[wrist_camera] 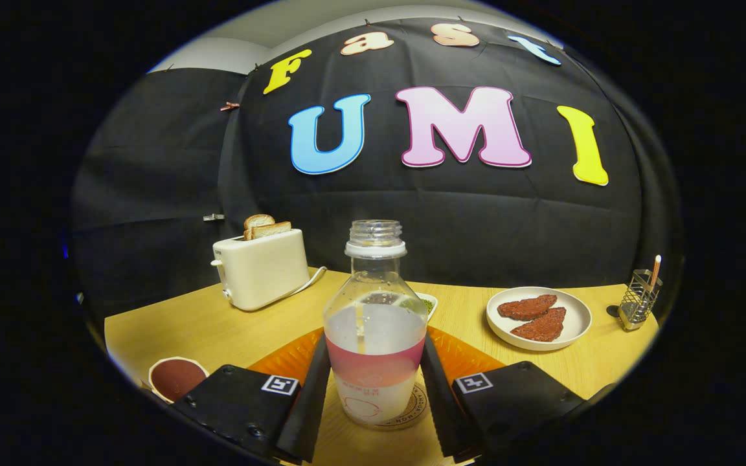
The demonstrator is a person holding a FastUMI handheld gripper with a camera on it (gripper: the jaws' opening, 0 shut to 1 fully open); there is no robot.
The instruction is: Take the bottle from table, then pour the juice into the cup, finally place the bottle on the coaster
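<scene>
In the gripper view, the bottle [375,330] stands upright between the two fingers of the gripper [376,395], without a cap and about half full of pale juice. Its base sits on a round coaster [412,414] with printed letters on the rim. Both fingers lie against the sides of the bottle, so the tongs look clenched on it, although I cannot be sure how hard they press.

I judge that this is the last step of the task: the bottle is already standing on the coaster, and what remains is to let it go. The next move calls for opening the fingers slowly and pulling straight back, so that the open bottle does not tip and spill.

Around the bottle, an orange mat [463,356] lies under the coaster on the wooden table [217,330]. Left of the bottle and nearer the fingers is a cup [177,377] with dark liquid inside. Behind the bottle to the left a white toaster [263,268] holds two slices of bread. To the right is a white plate [538,318] with two dark red slices, and further right a small wire holder [638,301]. A small dish [426,303] is just behind the bottle. Nothing stands in the path of the retreat.
</scene>
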